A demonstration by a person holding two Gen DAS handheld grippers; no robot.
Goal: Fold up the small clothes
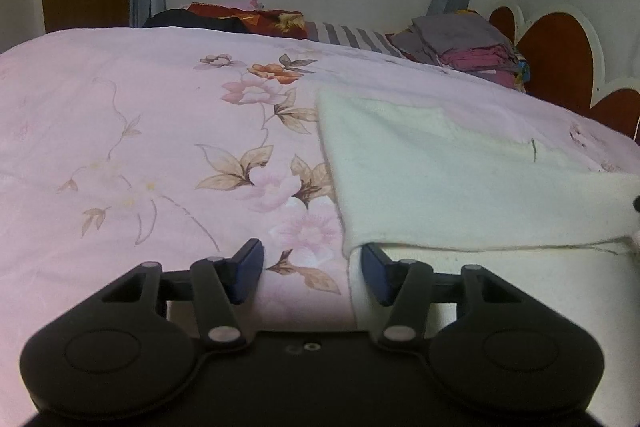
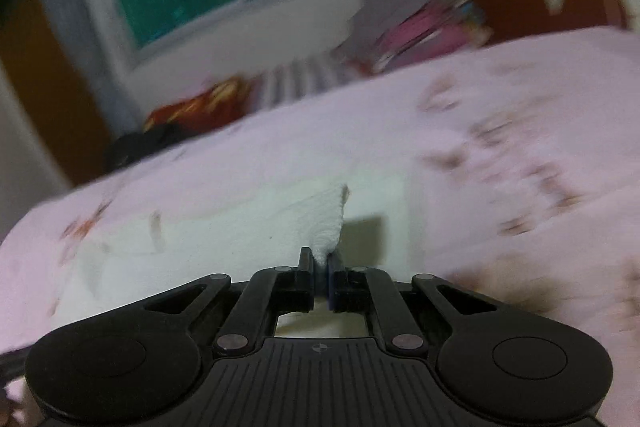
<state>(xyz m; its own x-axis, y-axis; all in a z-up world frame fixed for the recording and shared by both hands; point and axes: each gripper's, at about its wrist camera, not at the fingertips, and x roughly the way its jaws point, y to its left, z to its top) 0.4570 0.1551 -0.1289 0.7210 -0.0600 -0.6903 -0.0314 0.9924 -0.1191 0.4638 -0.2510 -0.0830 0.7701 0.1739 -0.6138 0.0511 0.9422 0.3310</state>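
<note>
right hand-held gripper [image 2: 320, 261] pinching white cloth [image 2: 248, 223]

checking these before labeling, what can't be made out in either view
- White cloth: left wrist view, right side cut off by the frame edge; near edge hidden behind the left gripper.
- Right wrist view: motion blur smears the bedsheet pattern and the clothes pile.
- Cloth corner inside the right gripper: hidden by its fingers.
</note>
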